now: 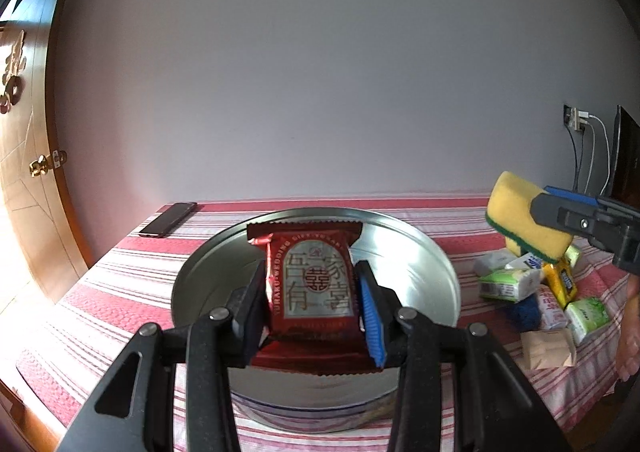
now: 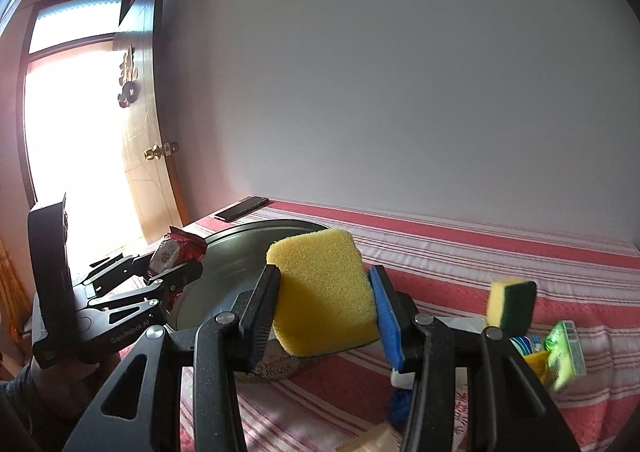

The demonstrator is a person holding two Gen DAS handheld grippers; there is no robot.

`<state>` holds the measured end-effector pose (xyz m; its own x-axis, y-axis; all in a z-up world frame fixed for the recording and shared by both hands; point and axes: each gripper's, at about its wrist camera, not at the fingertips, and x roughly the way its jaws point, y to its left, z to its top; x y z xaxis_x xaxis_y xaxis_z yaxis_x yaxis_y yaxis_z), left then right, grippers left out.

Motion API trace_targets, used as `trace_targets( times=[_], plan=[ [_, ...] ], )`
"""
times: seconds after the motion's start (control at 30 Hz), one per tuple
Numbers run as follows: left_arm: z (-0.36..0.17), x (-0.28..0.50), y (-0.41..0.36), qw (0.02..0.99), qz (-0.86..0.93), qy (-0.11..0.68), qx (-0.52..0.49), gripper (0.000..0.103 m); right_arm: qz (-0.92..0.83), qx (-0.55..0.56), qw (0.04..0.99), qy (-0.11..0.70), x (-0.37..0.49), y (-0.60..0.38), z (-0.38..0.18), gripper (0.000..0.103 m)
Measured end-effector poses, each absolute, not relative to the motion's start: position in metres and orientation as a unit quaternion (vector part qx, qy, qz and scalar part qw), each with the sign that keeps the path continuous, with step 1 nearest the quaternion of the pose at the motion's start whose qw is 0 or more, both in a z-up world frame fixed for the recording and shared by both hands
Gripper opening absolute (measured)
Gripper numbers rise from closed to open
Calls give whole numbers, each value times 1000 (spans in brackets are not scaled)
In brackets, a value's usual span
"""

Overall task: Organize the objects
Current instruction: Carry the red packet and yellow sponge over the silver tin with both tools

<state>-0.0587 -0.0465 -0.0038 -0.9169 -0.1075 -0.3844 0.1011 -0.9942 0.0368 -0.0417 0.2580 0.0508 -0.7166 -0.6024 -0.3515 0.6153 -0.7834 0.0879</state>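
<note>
My left gripper (image 1: 312, 288) clamps red snack packet (image 1: 314, 284), angled slightly downward. My right gripper (image 2: 326, 300) pinches yellow sponge (image 2: 324, 292) between black and blue pads, raised alongside.

Packet (image 1: 314, 284) above tray (image 1: 420, 252); phone (image 1: 168, 219) behind.

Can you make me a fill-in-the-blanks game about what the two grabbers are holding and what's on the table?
1. The left gripper holds a snack packet that is mostly ____ in colour.
2. The right gripper squeezes a yellow ____ between its fingers.
3. Under the packet sits a big round metal ____.
4. At the table's far corner lies a dark ____, flat on the striped cloth.

Missing words: red; sponge; tray; phone.
</note>
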Motion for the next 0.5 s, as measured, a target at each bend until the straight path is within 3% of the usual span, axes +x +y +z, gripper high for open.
trace_targets(
  times=[0.5],
  plan=[
    [-10, -80, -70, 64, -970, -6, 234, 41, -916, 208, 339, 45, -66, 219, 45, 48]
  ],
)
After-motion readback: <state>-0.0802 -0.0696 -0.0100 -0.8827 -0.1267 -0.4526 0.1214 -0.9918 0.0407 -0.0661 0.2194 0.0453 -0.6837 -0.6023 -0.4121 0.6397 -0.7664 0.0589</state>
